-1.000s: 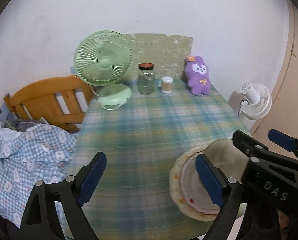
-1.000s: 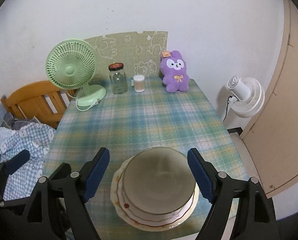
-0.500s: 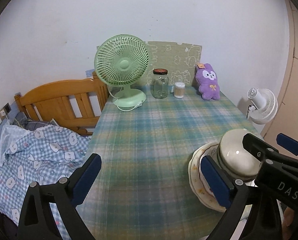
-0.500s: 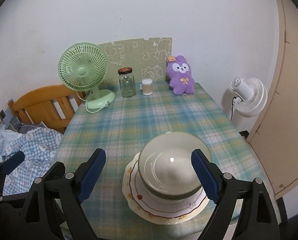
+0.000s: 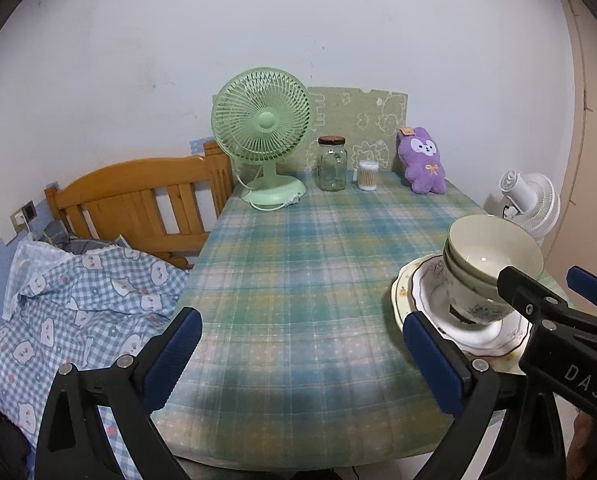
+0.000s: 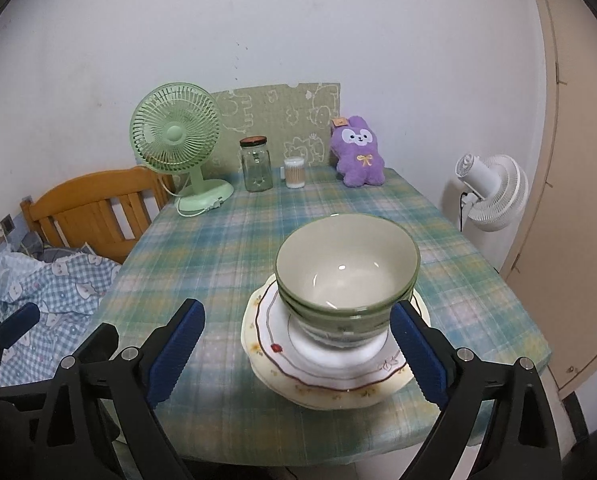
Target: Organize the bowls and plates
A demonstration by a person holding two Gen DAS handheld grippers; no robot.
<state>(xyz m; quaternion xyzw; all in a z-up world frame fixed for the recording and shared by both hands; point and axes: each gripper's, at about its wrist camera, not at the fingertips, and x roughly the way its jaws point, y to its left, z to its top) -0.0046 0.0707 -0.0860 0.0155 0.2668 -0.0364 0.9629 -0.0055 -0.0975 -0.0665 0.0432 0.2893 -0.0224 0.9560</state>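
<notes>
A nest of green-rimmed cream bowls [image 6: 346, 264] stands on stacked plates [image 6: 330, 376]: a white scalloped one over a cream flowered one, near the front right of the plaid table [image 6: 226, 240]. My right gripper [image 6: 298, 354] hovers just short of the stack. Its jaws are opening, with the stack ahead between the blue pads [image 6: 176, 352] and neither pad pressing it. My left gripper [image 5: 302, 360] stands wide open over bare cloth, left of the bowls [image 5: 490, 264] and plates [image 5: 414, 292]. The right gripper [image 5: 550, 288] crosses in front of them there.
At the table's far end stand a green desk fan [image 6: 178, 140], a glass jar [image 6: 256, 168], a cotton-swab tub [image 6: 294, 172] and a purple plush [image 6: 358, 152]. A wooden bed frame [image 5: 138, 200] with checked bedding [image 5: 78, 292] lies left. A white floor fan [image 6: 490, 188] stands right.
Both grippers have sunk and drawn back from the stack, so the bowls now show from the side rather than from above. Both pairs of jaws stand wider. The stack has stayed in place.
</notes>
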